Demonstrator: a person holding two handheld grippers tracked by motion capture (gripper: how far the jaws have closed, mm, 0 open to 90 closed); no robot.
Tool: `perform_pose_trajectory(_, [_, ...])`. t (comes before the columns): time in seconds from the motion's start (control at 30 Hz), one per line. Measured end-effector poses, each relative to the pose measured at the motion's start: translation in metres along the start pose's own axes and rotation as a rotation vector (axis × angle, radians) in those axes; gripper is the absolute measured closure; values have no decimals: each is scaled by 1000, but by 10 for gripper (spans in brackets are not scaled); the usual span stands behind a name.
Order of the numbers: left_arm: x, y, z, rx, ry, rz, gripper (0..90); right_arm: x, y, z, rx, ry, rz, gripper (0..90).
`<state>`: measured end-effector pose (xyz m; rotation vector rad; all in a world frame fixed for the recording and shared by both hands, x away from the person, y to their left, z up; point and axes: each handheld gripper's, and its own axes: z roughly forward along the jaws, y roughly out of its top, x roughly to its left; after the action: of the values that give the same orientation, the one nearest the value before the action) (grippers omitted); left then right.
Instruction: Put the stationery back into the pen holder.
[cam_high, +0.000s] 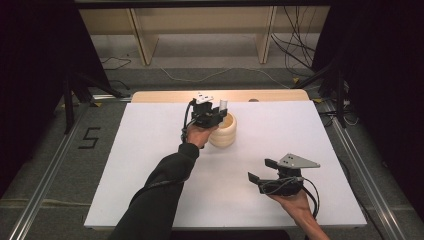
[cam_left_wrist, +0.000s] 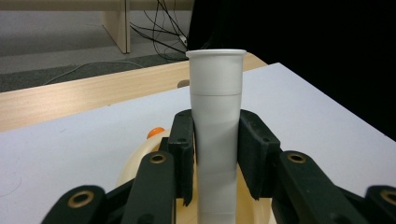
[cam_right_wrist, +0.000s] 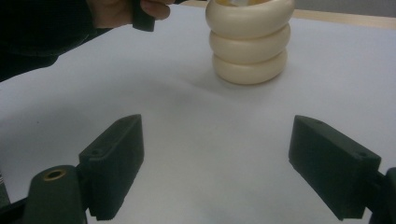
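Left gripper (cam_left_wrist: 217, 154) clamped on white tube (cam_left_wrist: 216, 121), long axis upright, directly over the cream ribbed holder (cam_high: 225, 131) near table's far edge. Right gripper (cam_right_wrist: 217, 170) jaws wide apart, idle, well short of holder.

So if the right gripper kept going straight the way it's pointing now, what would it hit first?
Probably the cream ribbed container: the right gripper, jaws wide open, points across bare white table toward it. Depth is unclear, and the container sits slightly right of centre.
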<state>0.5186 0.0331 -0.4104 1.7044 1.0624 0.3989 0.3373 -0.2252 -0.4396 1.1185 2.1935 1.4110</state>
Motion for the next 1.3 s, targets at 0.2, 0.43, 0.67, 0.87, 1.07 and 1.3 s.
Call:
perform_pose_trajectory(0.2, [-1,-1,1,4,-1,-2,679,0,0,0,0,1,1,187])
perform_pose_trajectory(0.43, [0,-4,3,25,0,-6,678,0,0,0,-1,2,-1,187])
perform_pose_trajectory(0.67, [3,-7,4,47,2,-24,678,0,0,0,-1,3,1,187])
perform_pose_trajectory(0.87, [3,-9,5,62,4,-20,678,0,0,1,-1,4,-2,188])
perform_pose_trajectory(1.07, [3,-11,7,77,11,-12,677,0,0,0,-1,4,0,188])
perform_pose_trajectory(1.3, [3,-11,8,89,15,-4,677,0,0,0,-1,4,-1,189])
